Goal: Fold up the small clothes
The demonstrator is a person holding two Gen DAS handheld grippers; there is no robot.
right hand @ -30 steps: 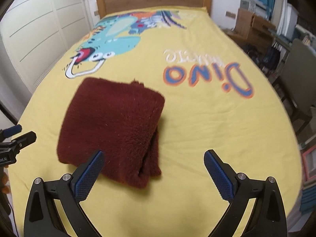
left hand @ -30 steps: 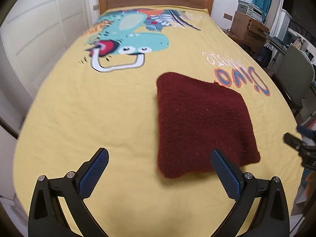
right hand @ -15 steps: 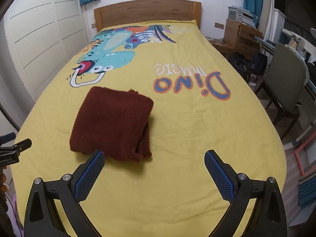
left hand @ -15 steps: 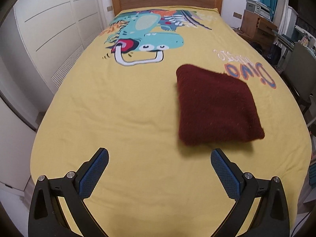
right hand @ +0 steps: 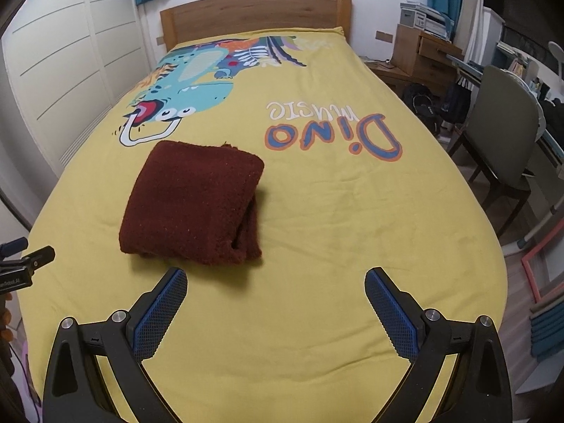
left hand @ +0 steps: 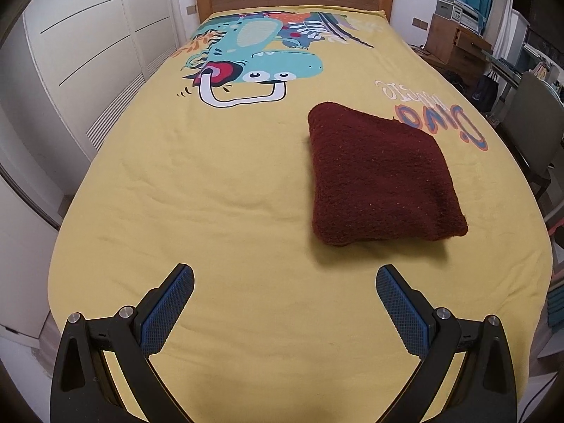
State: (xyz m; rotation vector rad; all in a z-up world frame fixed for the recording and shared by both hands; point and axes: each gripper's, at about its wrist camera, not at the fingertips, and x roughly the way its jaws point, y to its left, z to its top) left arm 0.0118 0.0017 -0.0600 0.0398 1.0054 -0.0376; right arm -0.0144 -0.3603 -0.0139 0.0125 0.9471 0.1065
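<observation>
1. My left gripper (left hand: pixel 284 283) hangs over the near end of the bed. Its jaws are wide apart and hold nothing. Only yellow sheet shows between the blue pads (left hand: pixel 165 308).
2. My right gripper (right hand: pixel 276 287) hangs over the near end too. Its jaws are also wide apart and hold nothing.
3. The dark red fuzzy folded cloth (left hand: pixel 380 176) lies flat on the yellow bed cover with a green dinosaur picture (left hand: pixel 211 183). It is folded into a thick square bundle.
4. In the left view the cloth is ahead of me and off to the right, apart from my jaws.
5. In the right view the same cloth (right hand: pixel 197 204) is ahead and to the left. Its near edge is just past my left pad, and I cannot tell if they touch. The folded layers show on its right side.
6. The words "Dino music" (right hand: pixel 335 130) are printed on the cover, just beyond the cloth.
7. A brown wooden headboard (right hand: pixel 255 12) stands at the far end of the bed.
8. A grey chair (right hand: pixel 504 134) stands beside the bed on the right.
</observation>
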